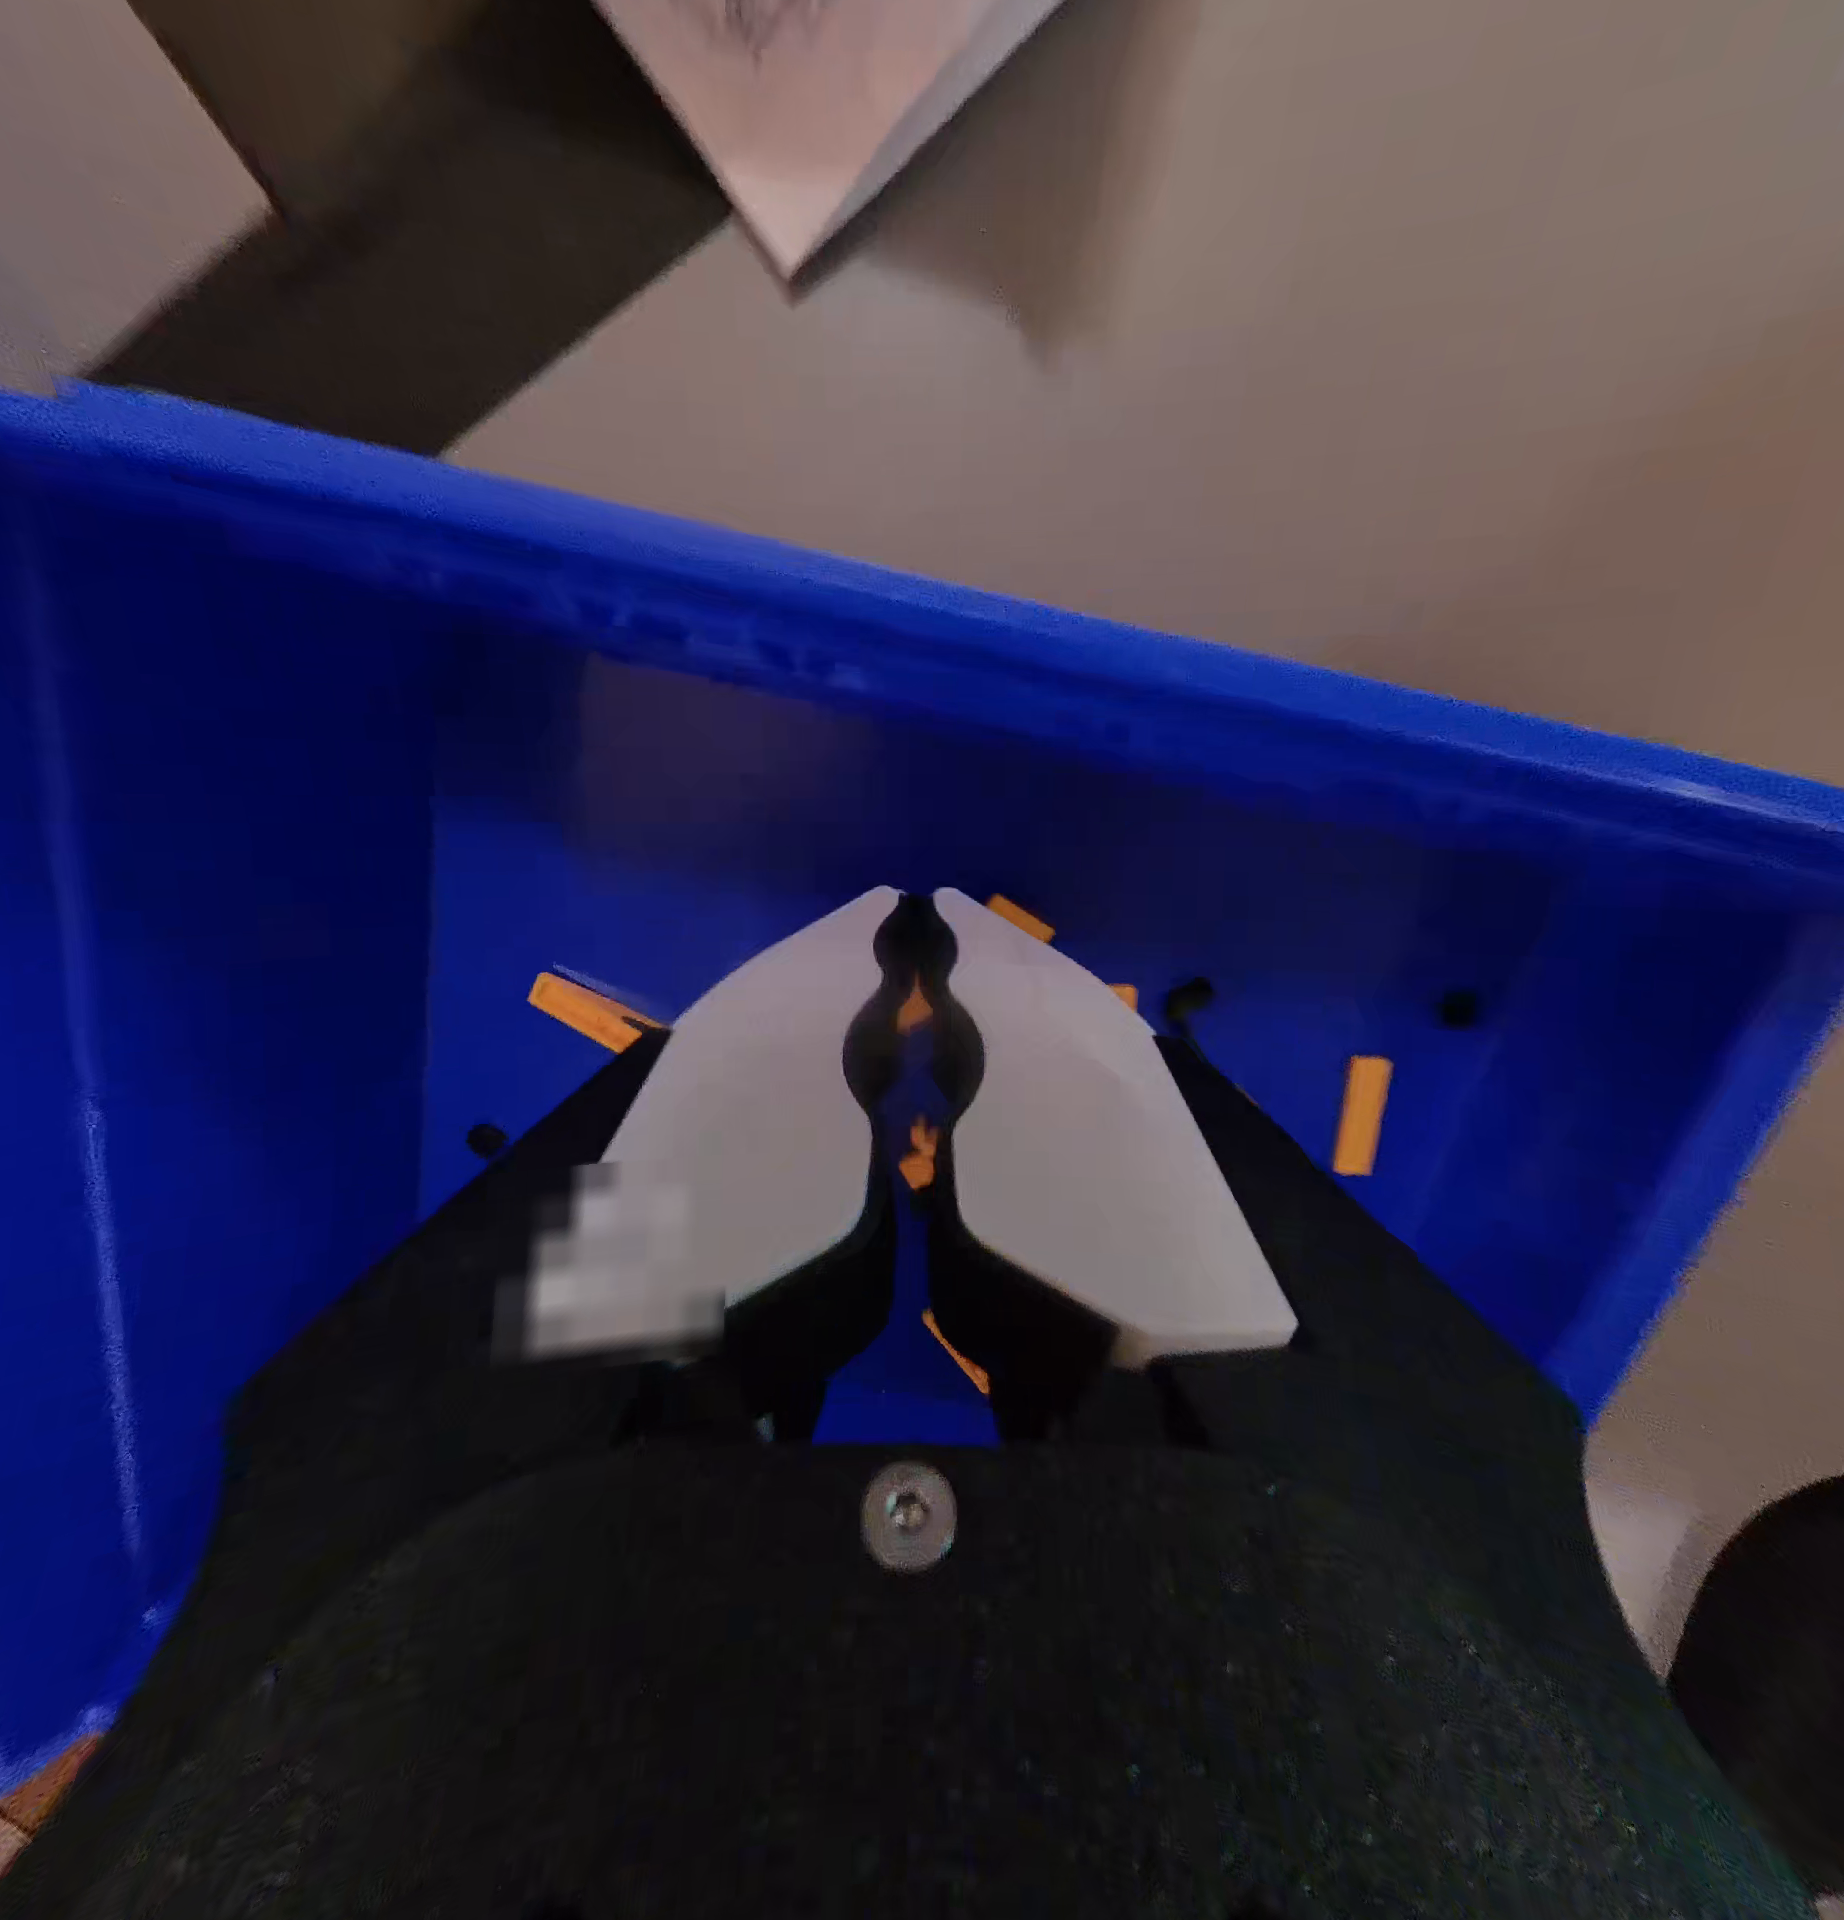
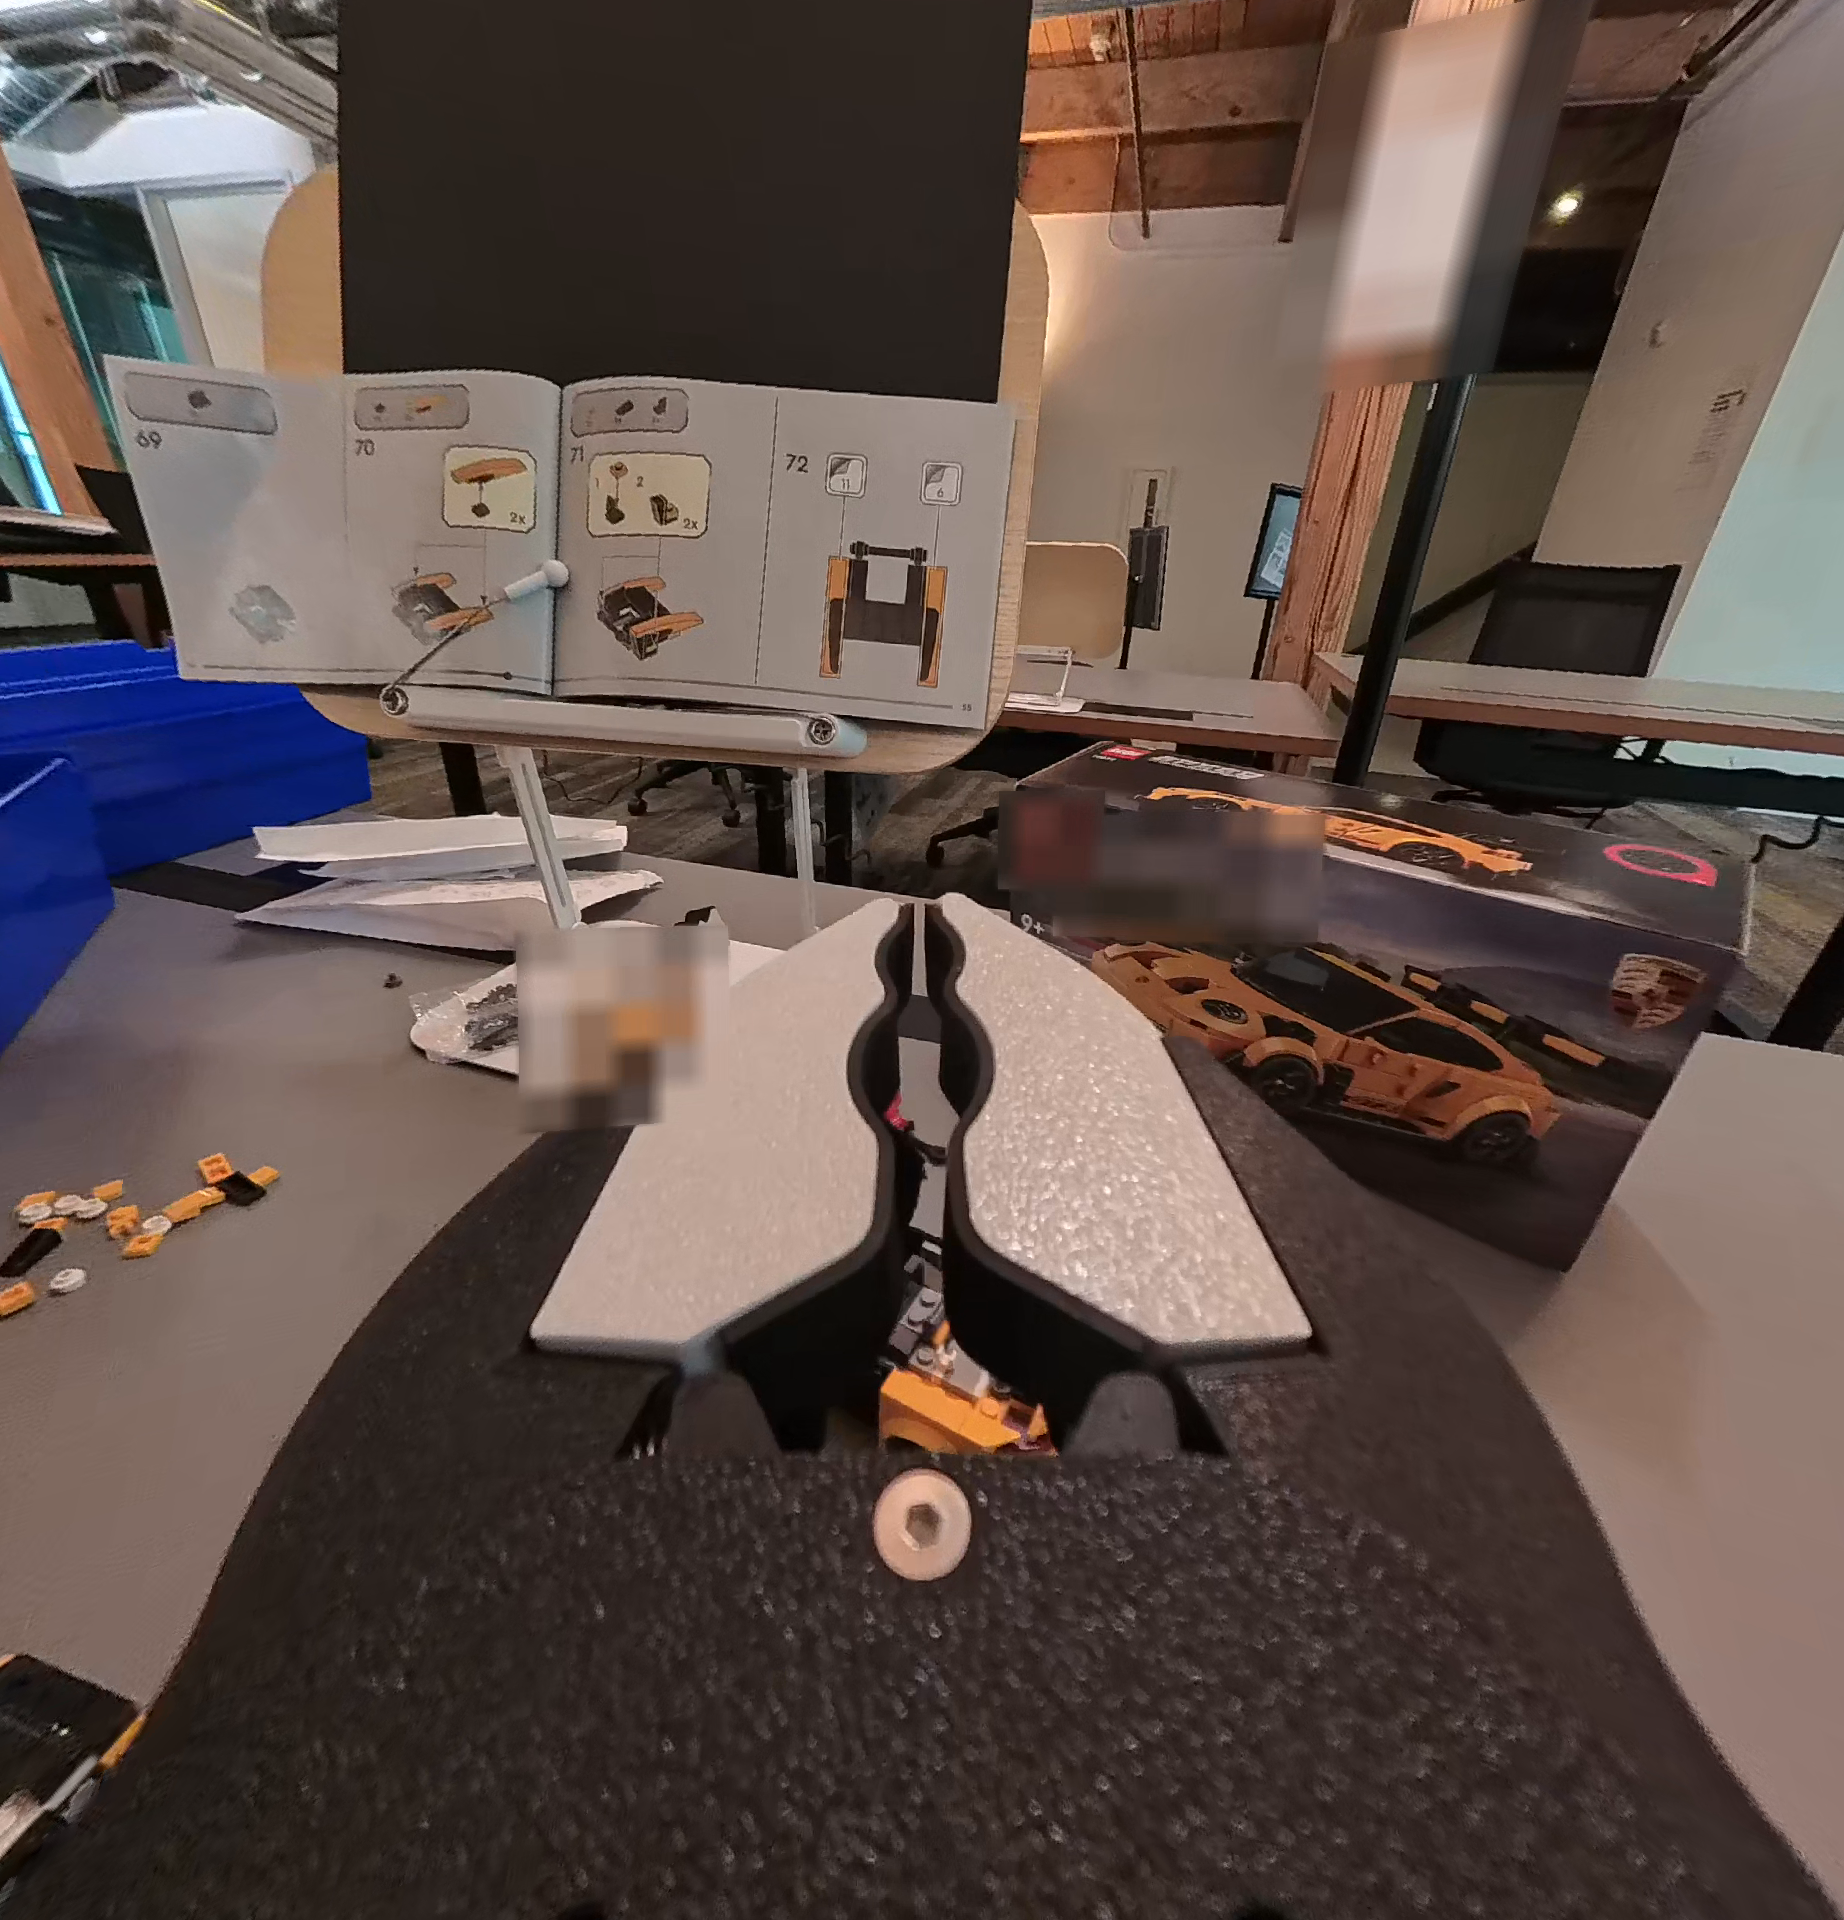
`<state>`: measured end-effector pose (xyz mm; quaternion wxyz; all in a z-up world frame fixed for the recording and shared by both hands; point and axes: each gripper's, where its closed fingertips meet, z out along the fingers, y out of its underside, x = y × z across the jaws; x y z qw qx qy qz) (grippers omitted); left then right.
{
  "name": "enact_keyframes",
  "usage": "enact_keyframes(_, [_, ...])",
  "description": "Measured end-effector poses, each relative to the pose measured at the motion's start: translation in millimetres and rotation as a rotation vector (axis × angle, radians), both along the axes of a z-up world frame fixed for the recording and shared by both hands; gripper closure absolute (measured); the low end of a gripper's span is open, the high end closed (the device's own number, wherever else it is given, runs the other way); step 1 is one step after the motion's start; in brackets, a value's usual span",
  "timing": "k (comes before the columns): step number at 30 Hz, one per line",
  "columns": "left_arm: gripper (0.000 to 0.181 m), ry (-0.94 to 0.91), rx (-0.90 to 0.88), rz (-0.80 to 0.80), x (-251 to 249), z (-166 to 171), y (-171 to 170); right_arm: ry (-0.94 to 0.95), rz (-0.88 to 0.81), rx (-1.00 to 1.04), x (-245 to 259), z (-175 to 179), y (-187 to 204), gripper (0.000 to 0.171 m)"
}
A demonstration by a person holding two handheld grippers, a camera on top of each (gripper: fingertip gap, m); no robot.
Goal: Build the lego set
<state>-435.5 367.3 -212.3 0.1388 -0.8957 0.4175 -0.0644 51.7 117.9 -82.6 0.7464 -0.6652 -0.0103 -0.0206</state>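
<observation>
Left tool (image 1: 916,899) was clenched, tips nearly touching, apparently empty over orange pieces (image 1: 1360,1114) in the blue bin (image 1: 1001,665), while right tool (image 2: 920,912) gripped the partly built orange car (image 2: 954,1408) over the counter (image 2: 274,1403), build looking mid-way with loose parts (image 2: 139,1216) left.

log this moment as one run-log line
left tool: shut, empty, in blue bin over orange pieces | right tool: shut, above partly built car
</observation>
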Motion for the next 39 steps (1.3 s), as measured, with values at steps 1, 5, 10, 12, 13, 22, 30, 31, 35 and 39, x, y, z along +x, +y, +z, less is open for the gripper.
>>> enact_keyframes(1, [0.181, -0.057, 0.032, -0.021, 7, 16, -5, 0.003, 0.003, 0.002, 0, 1, 0, 0.169])
enact_keyframes(5, [0.181, -0.158, 0.208, -0.082, 26, 72, -28, 0.005, 0.015, 0.006, -3, 2, -1, 0.169])
enact_keyframes(10, [0.181, 0.067, 0.197, -0.059, -3, 30, -22, 0.007, 0.042, 0.012, -12, 4, -2, 0.169])
enact_keyframes(12, [0.171, 0.112, 0.134, -0.073, -10, 4, -19, -0.006, 0.045, 0.019, -14, 6, -3, 0.169])
enact_keyframes(13, [0.167, 0.120, 0.104, -0.086, -12, -7, -18, -0.011, 0.044, 0.022, -14, 7, -4, 0.169])
enact_keyframes(22, [0.172, 0.228, -0.038, -0.142, -21, -48, -7, 0.001, 0.060, 0.006, -15, 3, -1, 0.169])
enact_keyframes(30, [0.178, -0.050, 0.127, -0.221, 38, 55, -60, 0.034, 0.088, 0.039, -16, 14, -8, 0.169])
enact_keyframes(31, [0.178, -0.129, 0.133, -0.256, 58, 68, -78, 0.034, 0.095, 0.044, -18, 15, -9, 0.169])
enact_keyframes(35, [0.179, -0.409, 0.073, -0.402, 147, 93, -163, 0.005, 0.110, 0.068, -23, 21, -13, 0.170])
enact_keyframes(39, [0.179, -0.429, 0.004, -0.577, 224, 56, -243, -0.022, 0.110, 0.072, -25, 22, -14, 0.170])
